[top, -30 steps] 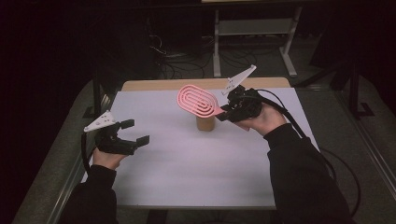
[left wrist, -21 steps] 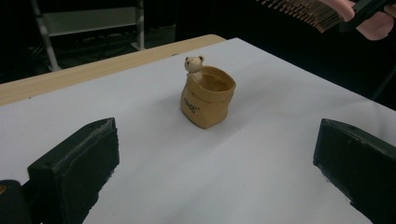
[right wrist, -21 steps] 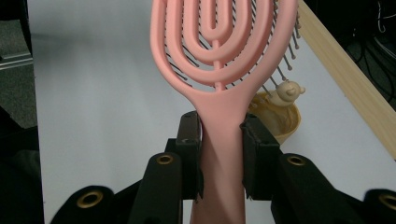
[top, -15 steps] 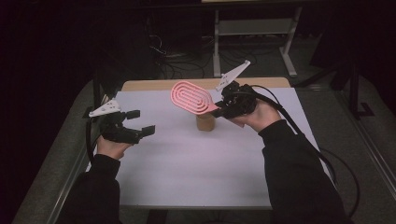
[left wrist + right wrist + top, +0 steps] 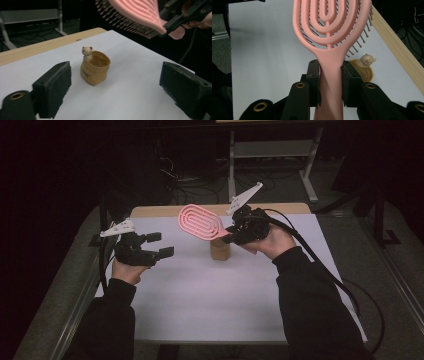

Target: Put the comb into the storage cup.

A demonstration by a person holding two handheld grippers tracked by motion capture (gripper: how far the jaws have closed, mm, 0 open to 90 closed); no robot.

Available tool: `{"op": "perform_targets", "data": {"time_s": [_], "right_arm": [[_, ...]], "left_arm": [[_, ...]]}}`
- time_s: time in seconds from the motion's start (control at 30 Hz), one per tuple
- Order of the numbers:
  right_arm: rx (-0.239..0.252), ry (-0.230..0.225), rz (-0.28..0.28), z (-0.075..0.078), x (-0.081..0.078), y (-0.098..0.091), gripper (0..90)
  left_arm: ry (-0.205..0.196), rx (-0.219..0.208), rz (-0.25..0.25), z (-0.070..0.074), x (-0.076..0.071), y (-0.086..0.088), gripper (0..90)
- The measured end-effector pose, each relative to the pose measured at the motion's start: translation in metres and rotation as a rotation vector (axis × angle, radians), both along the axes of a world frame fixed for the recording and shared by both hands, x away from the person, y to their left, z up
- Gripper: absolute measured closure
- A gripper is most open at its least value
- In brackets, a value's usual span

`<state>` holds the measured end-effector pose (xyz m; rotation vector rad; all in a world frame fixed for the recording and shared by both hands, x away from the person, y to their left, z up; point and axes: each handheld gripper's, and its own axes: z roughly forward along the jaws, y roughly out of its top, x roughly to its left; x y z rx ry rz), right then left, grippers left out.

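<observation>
A pink vented hairbrush (image 5: 200,221) hangs in the air above the table, its handle clamped in my right gripper (image 5: 231,236), which is shut on it. Its handle sits squeezed between the two black pads (image 5: 314,75) of that gripper, the head of the hairbrush (image 5: 329,22) pointing away. Under the brush stands a small tan pouch-shaped cup (image 5: 220,250) with a little bear figure (image 5: 87,51) at its rim. My left gripper (image 5: 161,245) floats at the left, open, its jaws pointing at the cup (image 5: 95,68) with nothing between them.
A white sheet (image 5: 215,300) covers the table, with a wooden strip (image 5: 150,211) showing at the far edge. A metal stand (image 5: 270,150) and cables lie on the dark floor beyond. Black cables trail off the right side.
My left gripper has risen and moved right toward the cup. The right gripper has carried the hairbrush slightly left, over the cup.
</observation>
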<state>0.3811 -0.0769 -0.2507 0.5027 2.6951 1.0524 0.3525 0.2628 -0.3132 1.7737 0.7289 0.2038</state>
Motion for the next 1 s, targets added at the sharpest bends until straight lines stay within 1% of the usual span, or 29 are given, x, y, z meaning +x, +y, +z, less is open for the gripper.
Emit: {"op": "perform_targets", "data": {"time_s": [0.03,0.1,0.23,0.27,0.33,0.43,0.47,0.53,0.7,0.8,0.87,1.0], "right_arm": [[0.001,-0.001,0.001,-0.001,0.001,0.001,70.4],[0.003,0.001,0.004,-0.002,0.001,0.002,70.3],[0.010,0.001,0.009,-0.003,0.002,0.005,70.4],[0.013,-0.004,0.017,-0.003,0.002,0.008,70.4],[0.008,-0.007,0.023,-0.003,0.001,0.010,70.4],[0.008,-0.007,0.030,-0.003,0.001,0.013,70.3],[0.007,-0.008,0.031,-0.003,0.001,0.014,70.3],[0.008,-0.007,0.034,-0.004,0.001,0.015,70.4],[0.001,-0.005,0.043,-0.006,-0.001,0.018,70.4],[0.004,-0.007,0.050,-0.007,-0.001,0.019,70.3],[-0.003,-0.008,0.056,-0.009,-0.002,0.020,70.3],[-0.006,-0.005,0.063,-0.011,-0.003,0.022,70.3]], "left_arm": [[0.000,-0.008,-0.011,0.000,0.002,-0.003,12.4],[0.003,-0.016,-0.014,0.001,0.002,-0.004,13.4],[0.028,-0.076,-0.037,0.002,0.007,-0.007,14.6],[0.047,-0.102,-0.045,0.002,0.010,-0.009,14.6],[0.052,-0.108,-0.049,0.002,0.012,-0.010,13.9],[0.071,-0.146,-0.056,0.003,0.015,-0.013,13.4],[0.074,-0.151,-0.059,0.003,0.016,-0.015,13.4],[0.078,-0.145,-0.072,0.004,0.018,-0.019,13.3],[0.081,-0.144,-0.080,0.005,0.020,-0.025,13.5],[0.083,-0.143,-0.081,0.006,0.021,-0.027,13.6],[0.077,-0.142,-0.083,0.007,0.022,-0.029,13.8],[0.077,-0.136,-0.075,0.009,0.026,-0.031,14.1]]}}
